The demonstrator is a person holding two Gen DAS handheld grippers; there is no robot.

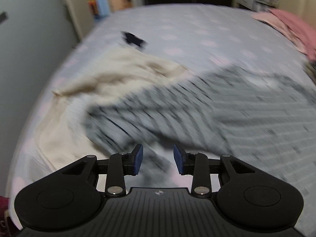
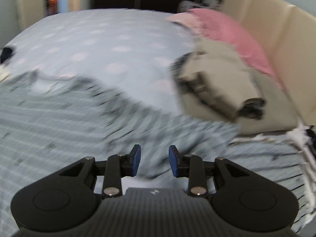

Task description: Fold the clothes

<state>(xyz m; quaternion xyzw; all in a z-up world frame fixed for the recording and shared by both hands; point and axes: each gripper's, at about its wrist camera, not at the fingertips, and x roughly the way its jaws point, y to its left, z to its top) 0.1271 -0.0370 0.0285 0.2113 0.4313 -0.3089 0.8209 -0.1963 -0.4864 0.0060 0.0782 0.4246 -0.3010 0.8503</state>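
A grey striped garment (image 1: 197, 106) lies spread over the bed, blurred by motion; in the right wrist view the striped garment (image 2: 59, 114) fills the left and lower part. My left gripper (image 1: 158, 159) hangs just above its near left part, jaws apart, nothing pinched between the blue pads (image 1: 138, 158). My right gripper (image 2: 155, 160) hovers over the garment's right part, also open with an empty gap. A crumpled cream garment (image 1: 122, 73) lies to the left, partly under the striped one.
The bed sheet (image 1: 197, 33) is pale blue with pink dots. A small dark item (image 1: 134, 39) lies far left. Pink bedding (image 2: 227, 31) and a beige bundle (image 2: 221, 83) sit by the cream headboard (image 2: 276, 39) on the right. A wall borders the bed's left side.
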